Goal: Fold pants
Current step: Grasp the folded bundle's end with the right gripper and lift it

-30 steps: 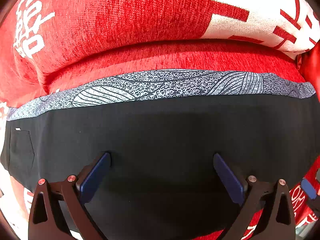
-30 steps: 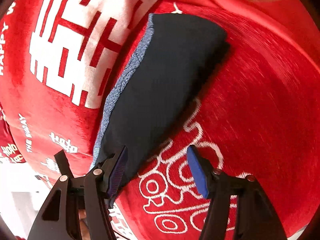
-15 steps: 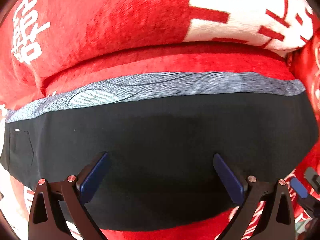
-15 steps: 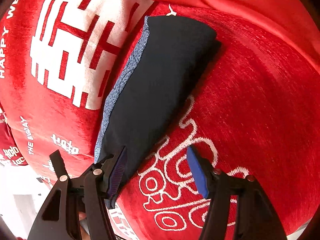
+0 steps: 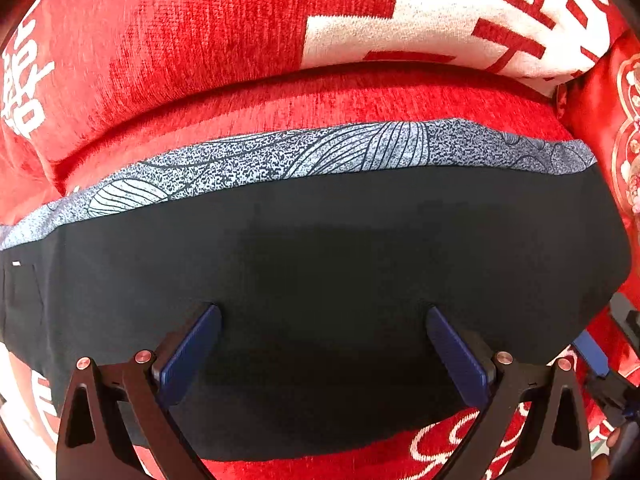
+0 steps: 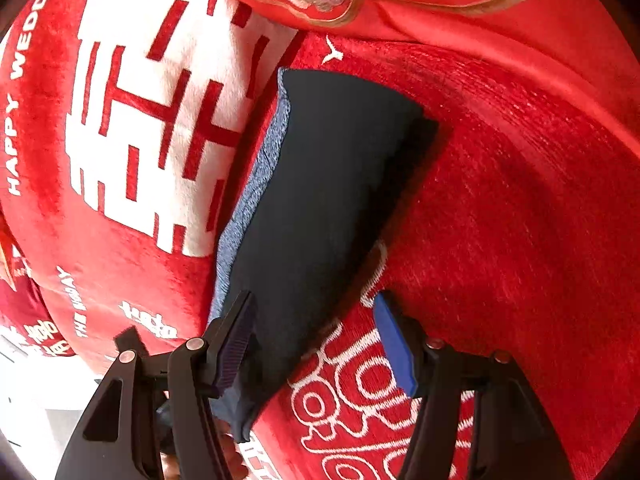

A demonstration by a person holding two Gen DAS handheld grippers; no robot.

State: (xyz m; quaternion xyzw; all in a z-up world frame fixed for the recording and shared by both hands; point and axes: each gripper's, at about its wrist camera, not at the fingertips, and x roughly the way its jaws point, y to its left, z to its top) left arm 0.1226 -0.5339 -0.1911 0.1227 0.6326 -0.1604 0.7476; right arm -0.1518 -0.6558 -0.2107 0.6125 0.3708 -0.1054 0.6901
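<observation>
Here the pants (image 5: 320, 272), lying already folded into a long dark strip on the red sofa cover (image 5: 200, 40), are being straddled by the left gripper (image 5: 320, 352), its jaws spread wide and empty, probably for smoothing. The right gripper (image 6: 316, 344) is being held unclenched over one end, seemingly gripping nothing.

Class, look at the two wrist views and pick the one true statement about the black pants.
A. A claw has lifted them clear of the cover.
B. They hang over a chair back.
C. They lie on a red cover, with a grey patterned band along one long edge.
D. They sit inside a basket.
C: the black pants lie flat on the red cover, and the grey patterned band runs along their far edge.
</observation>
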